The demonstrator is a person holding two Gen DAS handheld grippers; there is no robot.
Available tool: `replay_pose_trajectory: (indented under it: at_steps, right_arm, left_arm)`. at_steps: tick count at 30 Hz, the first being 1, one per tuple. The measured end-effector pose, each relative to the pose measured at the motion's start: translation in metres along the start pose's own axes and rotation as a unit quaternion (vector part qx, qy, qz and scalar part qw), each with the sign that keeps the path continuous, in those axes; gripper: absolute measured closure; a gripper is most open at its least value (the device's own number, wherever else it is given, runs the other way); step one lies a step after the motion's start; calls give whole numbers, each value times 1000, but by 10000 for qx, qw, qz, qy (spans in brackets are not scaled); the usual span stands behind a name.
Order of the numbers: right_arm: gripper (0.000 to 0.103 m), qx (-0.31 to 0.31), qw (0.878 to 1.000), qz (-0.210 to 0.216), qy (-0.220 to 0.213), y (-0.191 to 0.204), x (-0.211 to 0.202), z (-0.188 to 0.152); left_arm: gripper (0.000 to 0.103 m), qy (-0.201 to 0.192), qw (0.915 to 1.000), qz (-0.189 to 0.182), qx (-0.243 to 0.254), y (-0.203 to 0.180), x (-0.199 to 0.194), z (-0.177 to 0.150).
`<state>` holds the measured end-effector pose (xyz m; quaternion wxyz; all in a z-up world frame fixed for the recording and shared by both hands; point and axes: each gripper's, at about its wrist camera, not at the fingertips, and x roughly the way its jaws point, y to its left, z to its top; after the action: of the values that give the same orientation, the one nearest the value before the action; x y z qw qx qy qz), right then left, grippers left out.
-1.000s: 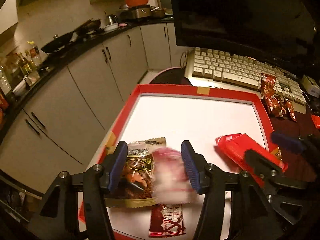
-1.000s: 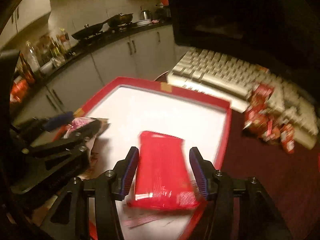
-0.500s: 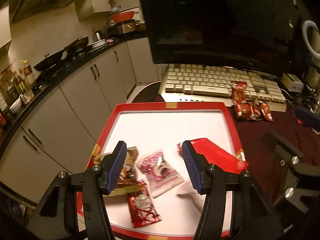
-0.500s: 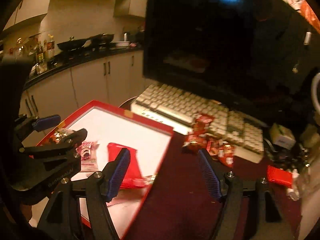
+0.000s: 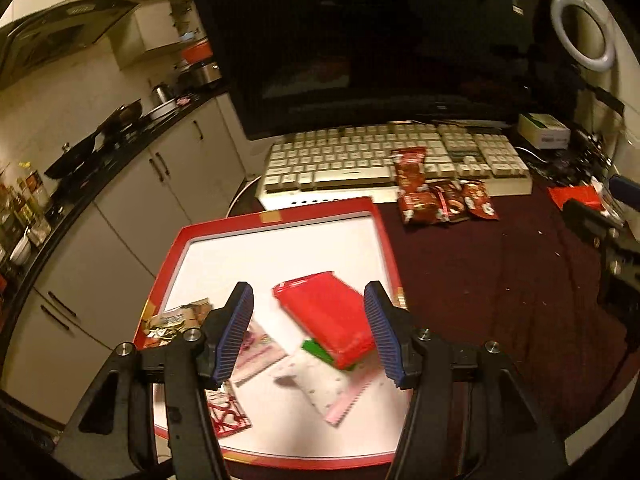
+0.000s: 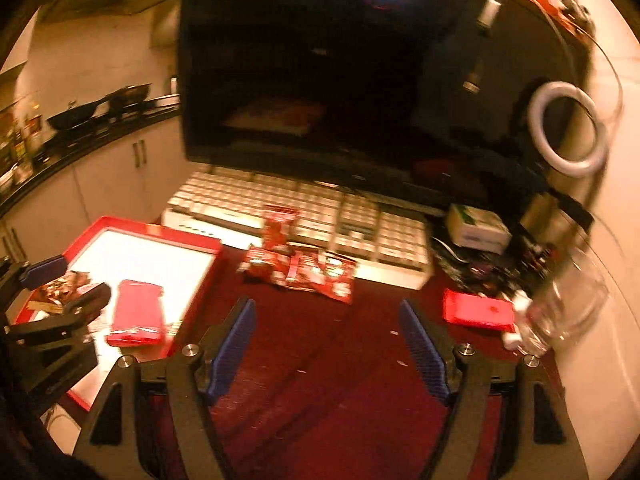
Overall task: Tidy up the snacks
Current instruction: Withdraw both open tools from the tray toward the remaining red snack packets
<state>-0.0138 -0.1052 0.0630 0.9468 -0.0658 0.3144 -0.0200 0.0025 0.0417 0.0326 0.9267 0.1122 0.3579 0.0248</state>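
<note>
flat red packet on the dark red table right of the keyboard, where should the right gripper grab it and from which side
The flat red rectangular packet lies flat on the dark red tablecloth, clear glass jar at its right end. Probably best: bring the open right gripper down from above, on its free left end, pads across its short width, away from the jar.

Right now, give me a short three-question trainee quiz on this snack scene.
1. True or false: the right claw is holding a snack packet.
2. Where does the big red packet lie? A. on the keyboard B. in the red-rimmed tray C. on the dark red table
3. What do the small red packets outside the tray lie against?

Key:
1. False; it is open and empty, its jaws having just been opening.
2. B
3. The white keyboard; one packet lies on its keys.
</note>
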Motion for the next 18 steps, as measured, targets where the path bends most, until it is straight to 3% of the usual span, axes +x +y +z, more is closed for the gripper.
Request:
replay_pose_trajectory:
  at_steps: [8,18]
  right_arm:
    - [28,347,9992,-203,49,-45,-3,-14]
    - [27,540,9983,-229,29,-67,-5,-17]
  left_arm:
    - [46,-11,9995,-94,312,-33,-7,3]
    - [46,31,9988,-135,474,-50,-5,6]
